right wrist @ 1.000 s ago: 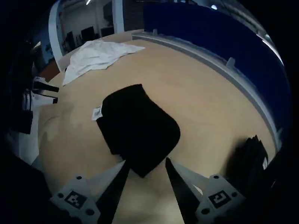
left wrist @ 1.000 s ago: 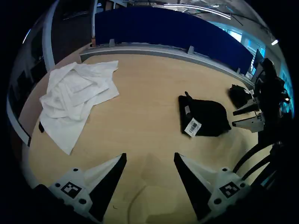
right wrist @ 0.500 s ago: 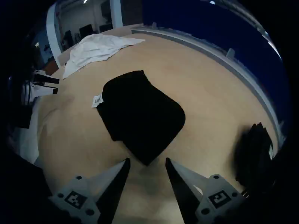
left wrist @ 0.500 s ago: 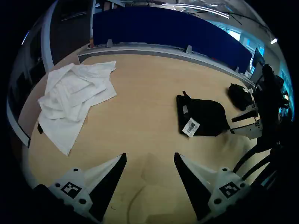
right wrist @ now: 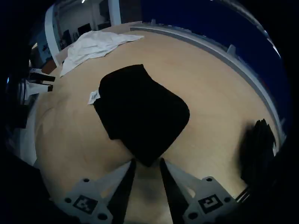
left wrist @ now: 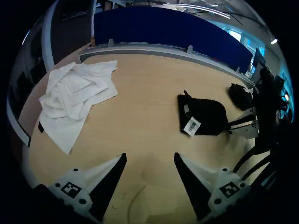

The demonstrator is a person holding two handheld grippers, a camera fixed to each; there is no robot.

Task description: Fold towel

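Observation:
A black towel [right wrist: 142, 115] lies folded flat on the wooden table [right wrist: 209, 93], with a white tag [right wrist: 93, 96] at its left edge. My right gripper [right wrist: 147, 161] sits low at the towel's near corner. Its fingers are narrowed around that corner, with a gap still showing between them. In the left gripper view the same towel [left wrist: 205, 116] lies right of centre, and the right gripper [left wrist: 239, 125] reaches its far right corner. My left gripper [left wrist: 149, 155] hovers open over bare table, well short of the towel.
A crumpled white cloth [left wrist: 73, 98] is spread at the table's far left, the same white cloth [right wrist: 93, 46] lying far back in the right gripper view. A second dark bundle [left wrist: 239, 95] lies near the right edge. A blue partition [left wrist: 168, 28] lines the back.
My right gripper's fingers have drawn closer together around the black towel's near corner, after pulling back slightly. The left gripper has barely moved and stays open.

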